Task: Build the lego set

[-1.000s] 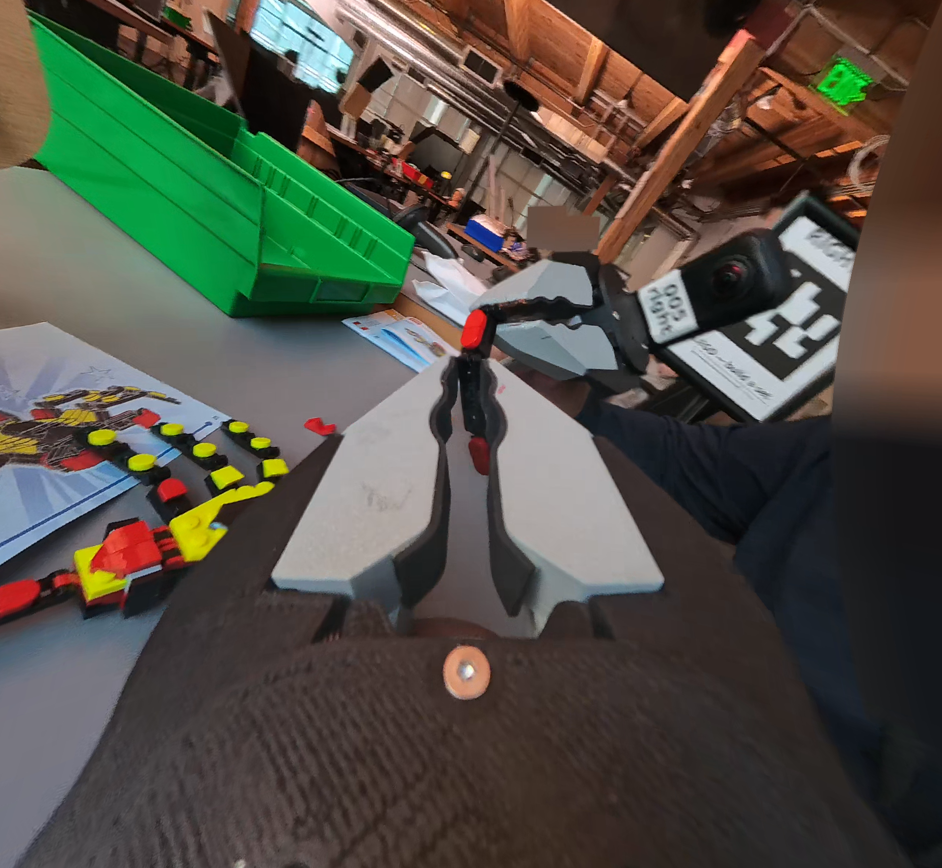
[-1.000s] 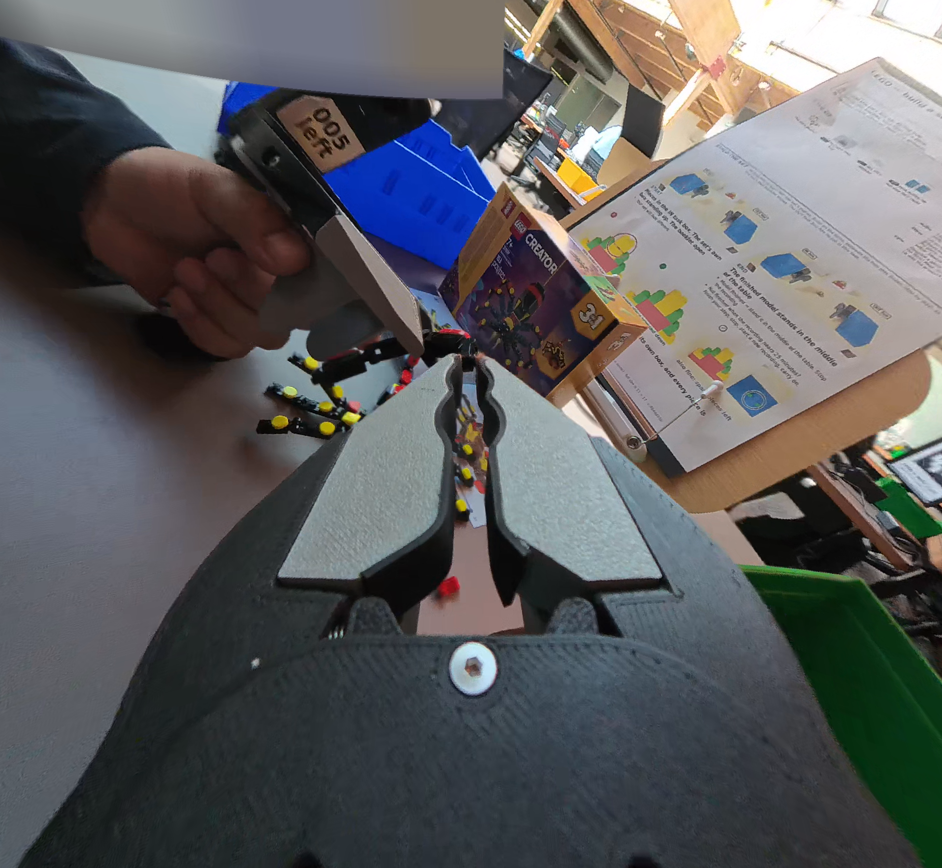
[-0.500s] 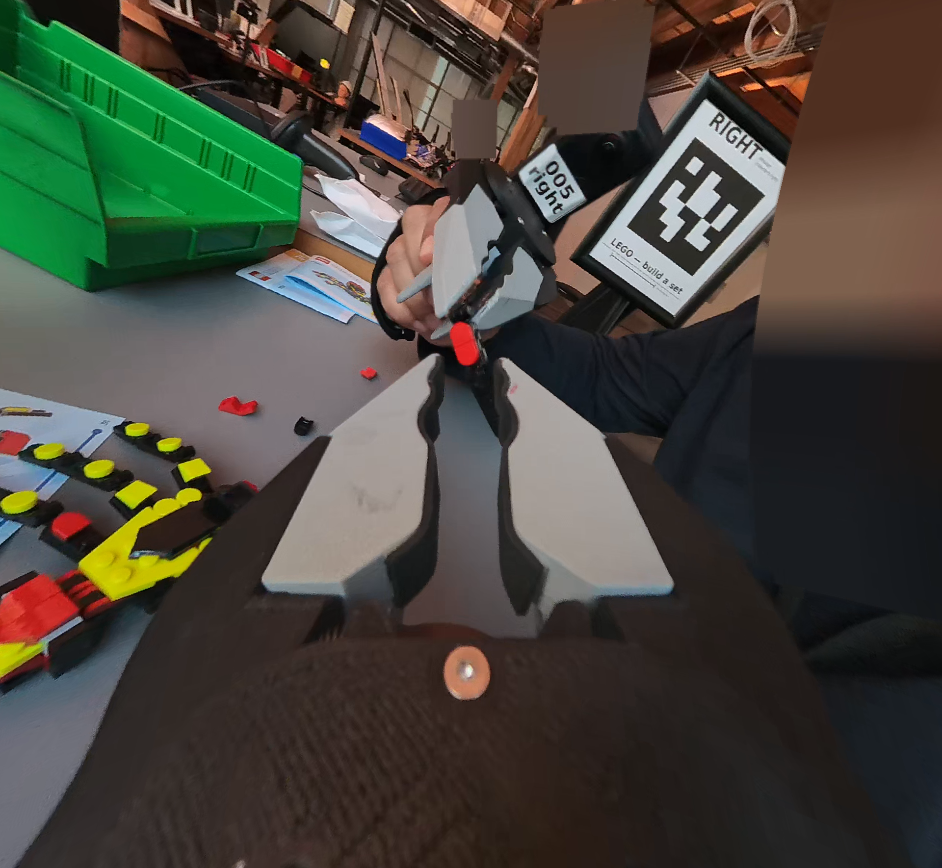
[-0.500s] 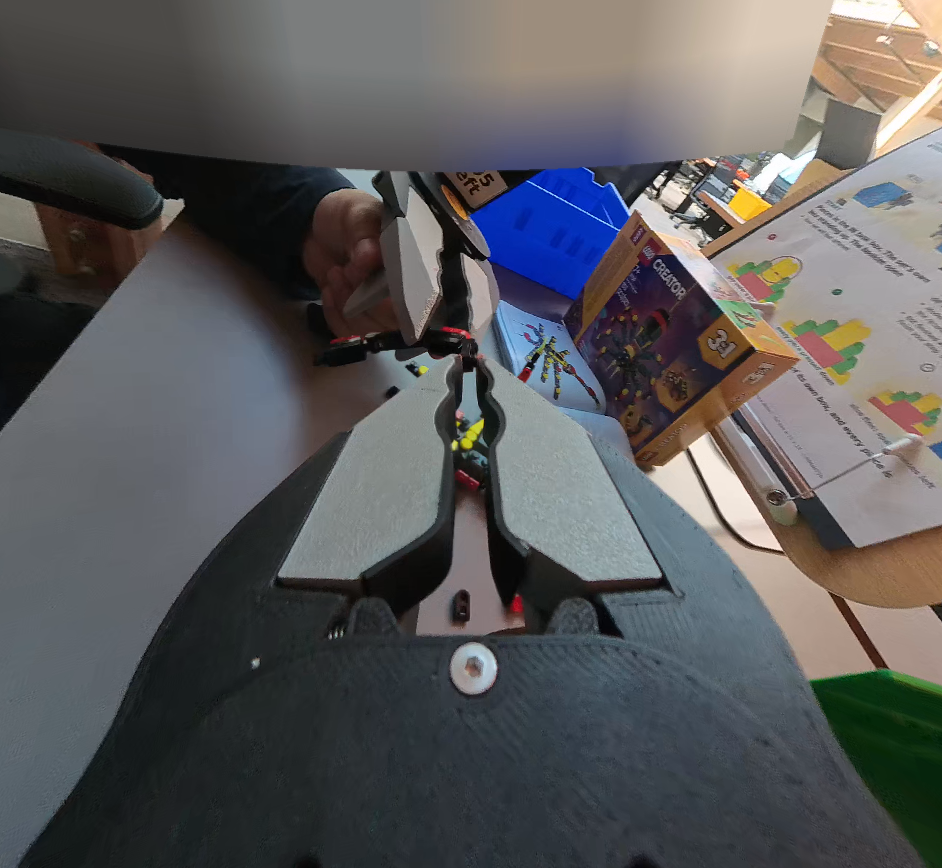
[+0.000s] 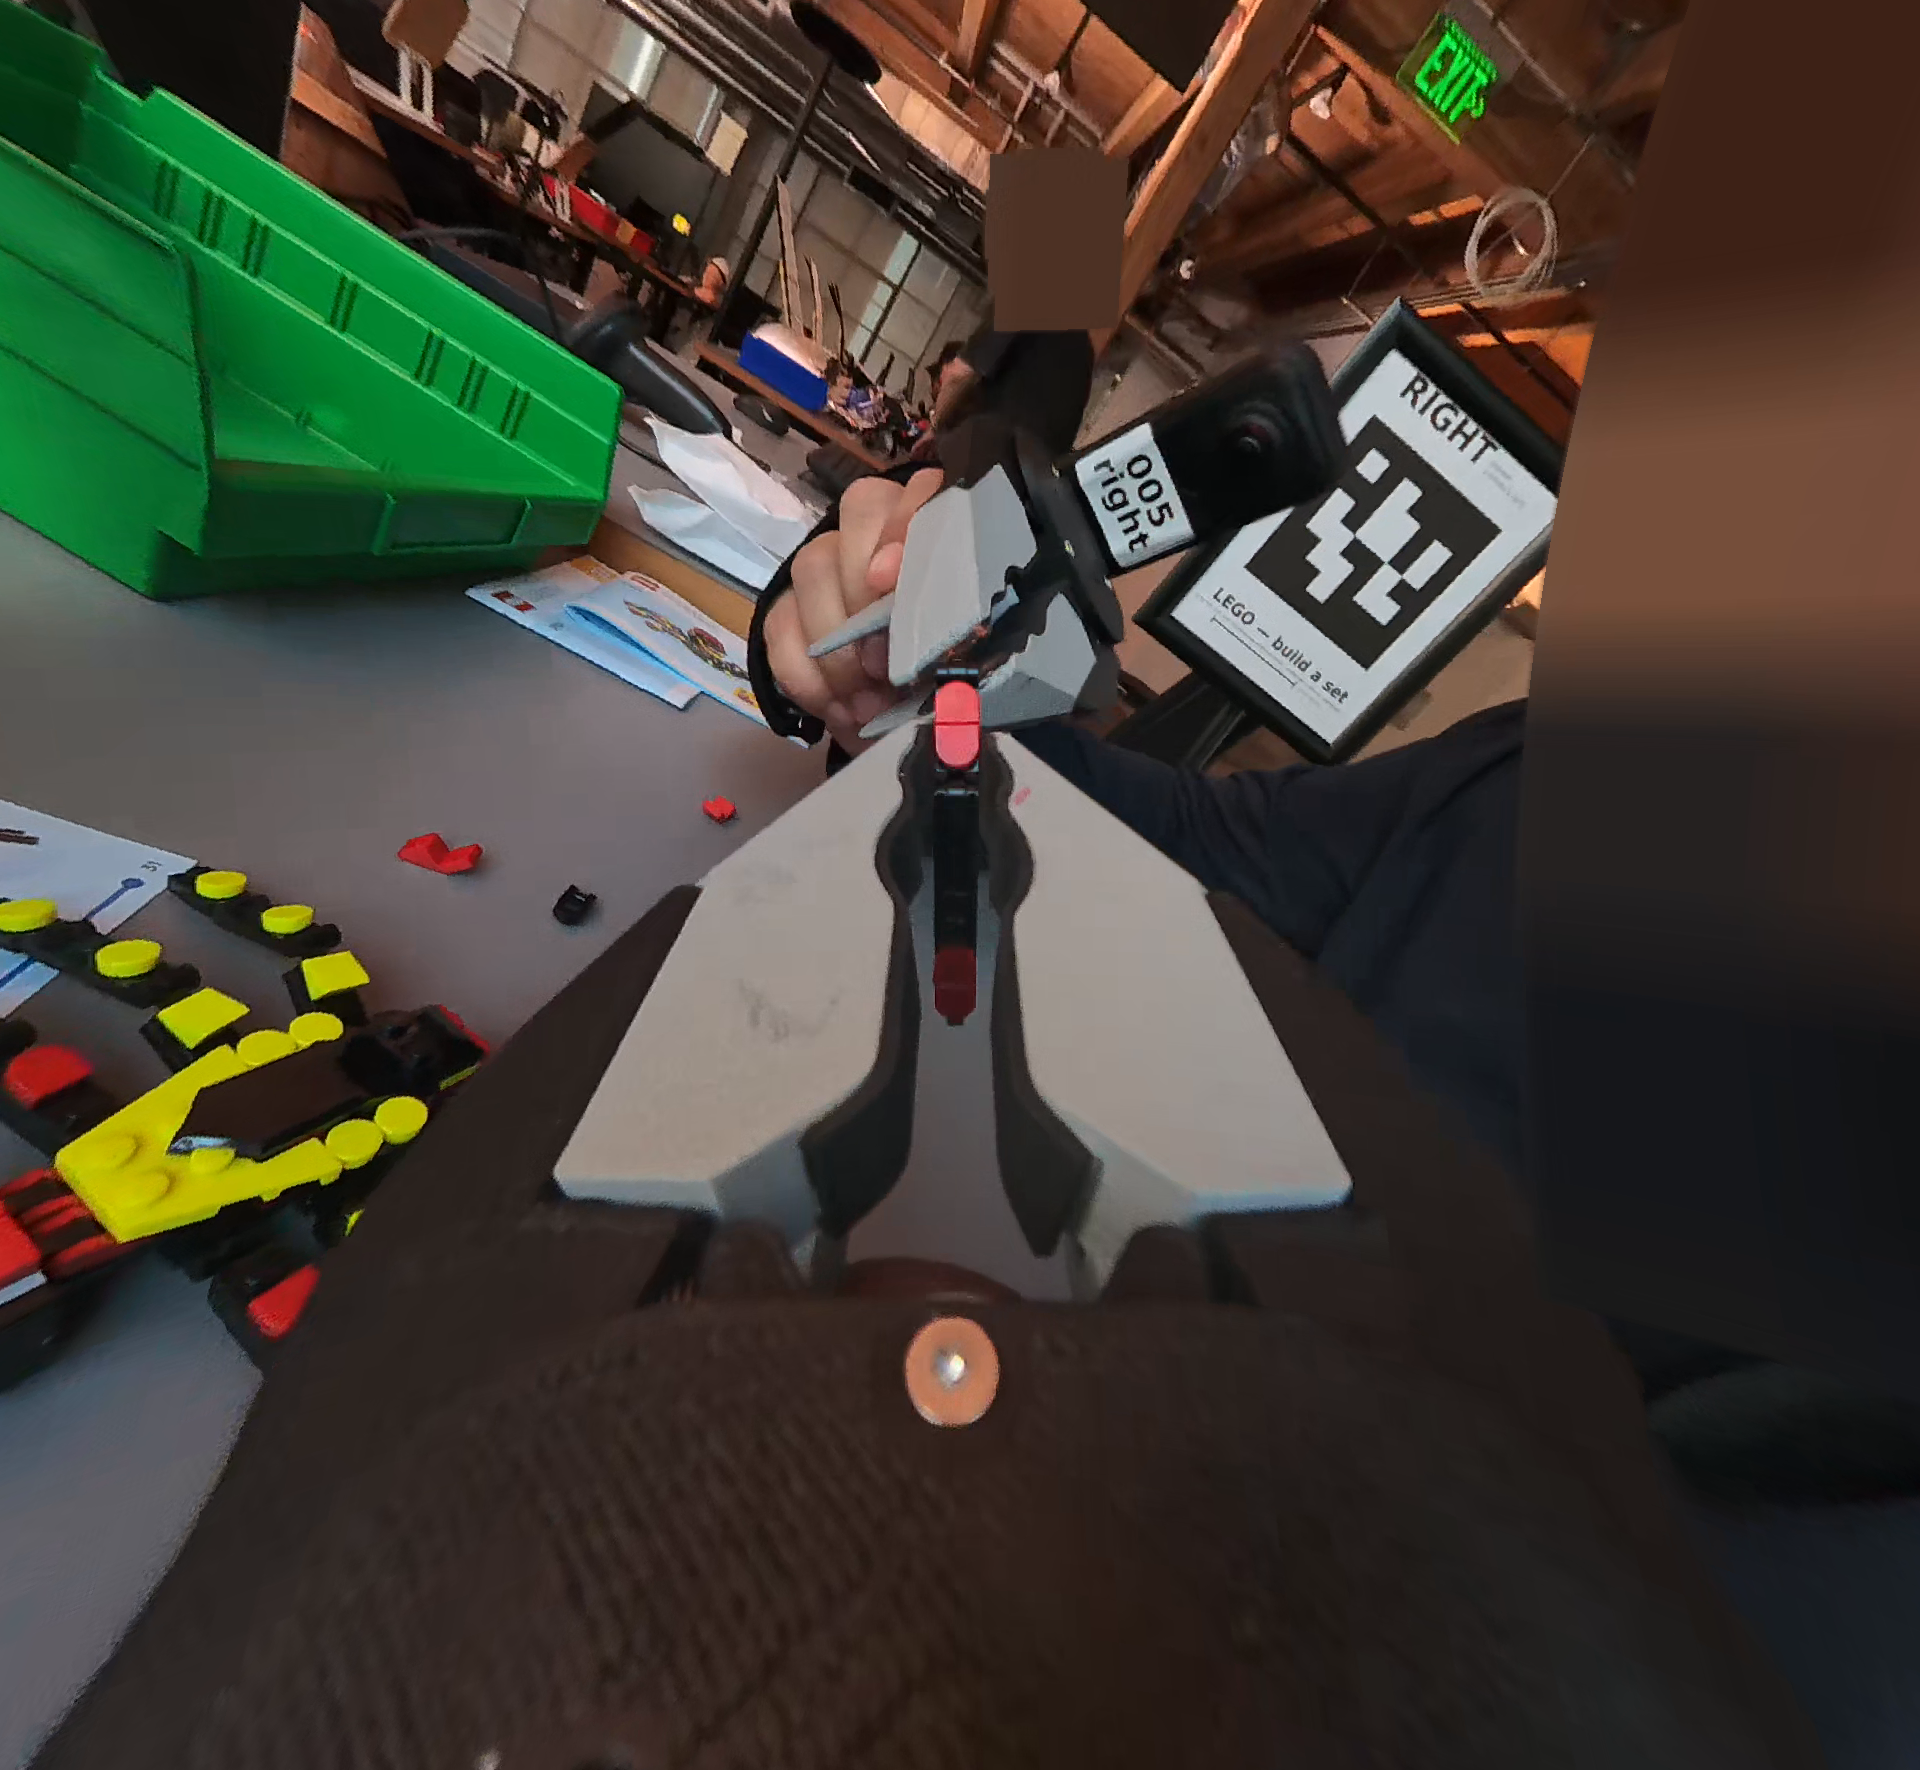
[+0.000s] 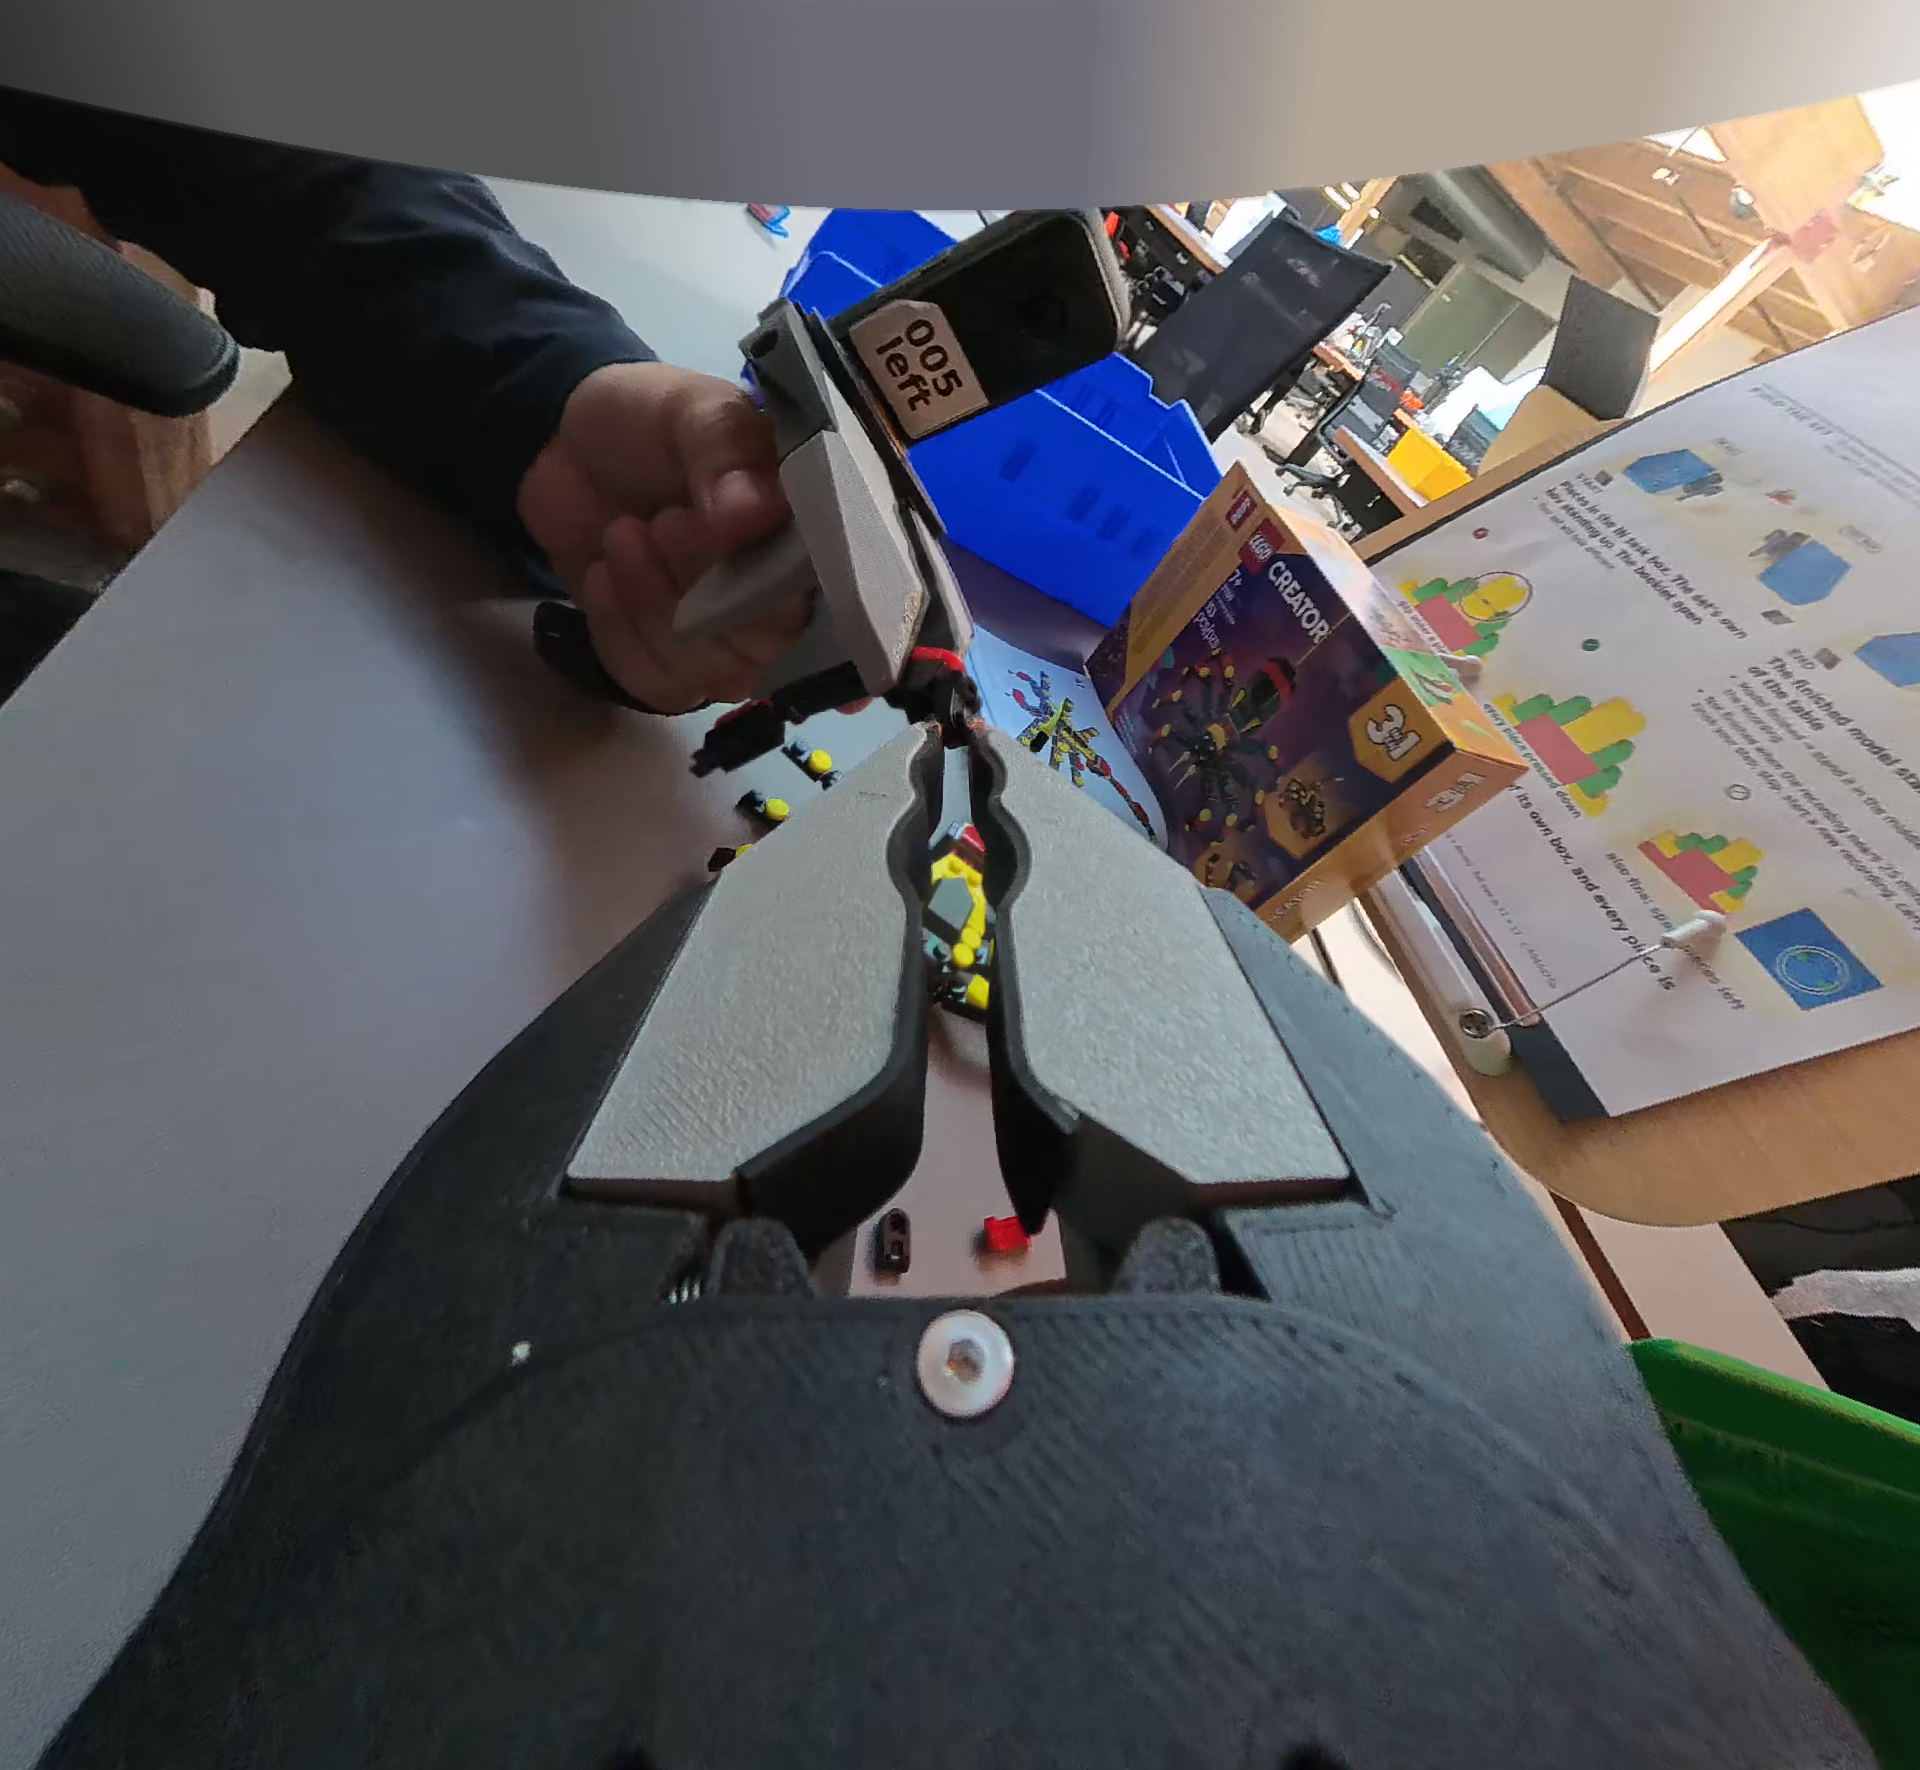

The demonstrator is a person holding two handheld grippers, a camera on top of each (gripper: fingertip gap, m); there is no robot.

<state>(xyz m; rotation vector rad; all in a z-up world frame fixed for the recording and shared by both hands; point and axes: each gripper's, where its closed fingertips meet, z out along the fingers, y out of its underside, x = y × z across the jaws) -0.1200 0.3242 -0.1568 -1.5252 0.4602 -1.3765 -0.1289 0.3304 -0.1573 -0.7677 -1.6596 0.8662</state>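
The left gripper [image 5: 954, 764] clamps a black-and-red lego limb [image 5: 954, 899] above the worktop [image 5: 312, 733]; the right gripper [image 6: 951, 744], at its twelve o'clock, pinches the limb's far end, fingers [image 6: 790, 972] nearly closed

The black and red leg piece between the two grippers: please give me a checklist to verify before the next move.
1. Left gripper shut on the leg piece: ok.
2. Right gripper meets the piece's far end: ok; its hold, cannot tell.
3. Piece lies straight along the left gripper: ok.
4. Yellow and black body lies on the table, within view: ok.
5. Loose red piece lies apart from the grippers: ok.
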